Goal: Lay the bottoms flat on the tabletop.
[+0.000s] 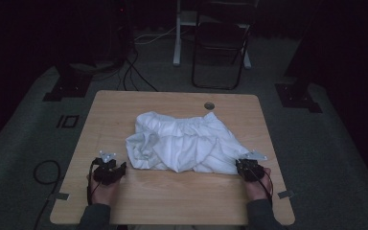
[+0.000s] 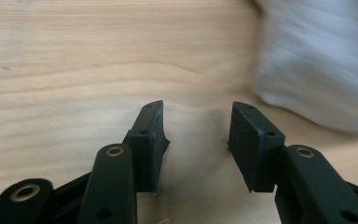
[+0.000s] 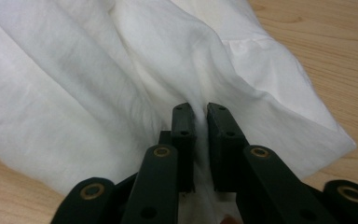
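Note:
A crumpled white cloth (image 1: pixel 184 141) lies in a heap on the middle of the wooden table (image 1: pixel 172 196). My right gripper (image 1: pixel 247 167) sits at the cloth's near right corner, shut on a fold of the white cloth (image 3: pixel 121 70), which is pinched between its pads (image 3: pixel 184 126). My left gripper (image 1: pixel 111 170) rests near the table's front left, just left of the heap. Its jaws stand open over bare wood with nothing between them (image 2: pixel 196 135), and the blurred edge of the cloth (image 2: pixel 317 60) shows to their right.
A round cable hole (image 1: pixel 209 105) sits near the table's far edge. Beyond the table stand a dark folding chair (image 1: pixel 220 48) and a white post (image 1: pixel 178 33). Cables (image 1: pixel 45 172) lie on the grey floor at the left.

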`<state>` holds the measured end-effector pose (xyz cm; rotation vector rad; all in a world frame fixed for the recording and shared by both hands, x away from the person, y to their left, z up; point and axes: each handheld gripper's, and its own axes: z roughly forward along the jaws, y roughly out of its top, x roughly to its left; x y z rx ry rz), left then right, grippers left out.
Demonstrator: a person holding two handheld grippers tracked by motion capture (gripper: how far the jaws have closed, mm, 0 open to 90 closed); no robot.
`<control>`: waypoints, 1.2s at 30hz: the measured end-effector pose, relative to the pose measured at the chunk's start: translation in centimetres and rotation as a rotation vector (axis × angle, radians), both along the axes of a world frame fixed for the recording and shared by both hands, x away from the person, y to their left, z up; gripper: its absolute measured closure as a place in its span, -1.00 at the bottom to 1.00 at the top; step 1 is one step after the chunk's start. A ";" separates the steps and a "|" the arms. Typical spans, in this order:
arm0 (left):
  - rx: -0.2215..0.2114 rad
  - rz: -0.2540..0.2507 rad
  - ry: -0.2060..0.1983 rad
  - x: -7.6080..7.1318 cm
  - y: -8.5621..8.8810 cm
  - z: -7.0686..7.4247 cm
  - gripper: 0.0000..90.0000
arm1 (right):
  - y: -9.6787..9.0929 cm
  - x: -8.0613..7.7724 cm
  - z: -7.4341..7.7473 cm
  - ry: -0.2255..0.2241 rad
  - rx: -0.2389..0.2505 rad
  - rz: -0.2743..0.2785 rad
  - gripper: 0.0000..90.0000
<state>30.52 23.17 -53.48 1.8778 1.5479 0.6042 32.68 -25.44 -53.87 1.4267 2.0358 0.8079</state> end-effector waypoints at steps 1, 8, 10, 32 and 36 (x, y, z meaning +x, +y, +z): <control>-0.006 -0.013 -0.015 -0.4 -0.3 0.3 0.20 | 0.0 0.0 0.0 0.000 -0.002 0.004 0.78; -0.002 -0.158 -0.116 -3.4 -2.9 2.6 0.19 | 0.0 -0.1 0.0 0.002 0.001 0.008 0.74; 0.005 -0.202 -0.138 -3.9 -3.7 3.1 0.20 | 0.1 -0.1 -0.1 0.000 -0.003 0.010 0.73; -0.012 0.108 -0.099 3.3 0.5 1.9 0.79 | -0.1 -0.1 -0.1 -0.001 -0.001 0.013 0.72; -0.019 0.090 -0.099 1.9 0.9 1.7 0.65 | 0.0 -0.1 0.0 -0.002 -0.013 0.013 0.71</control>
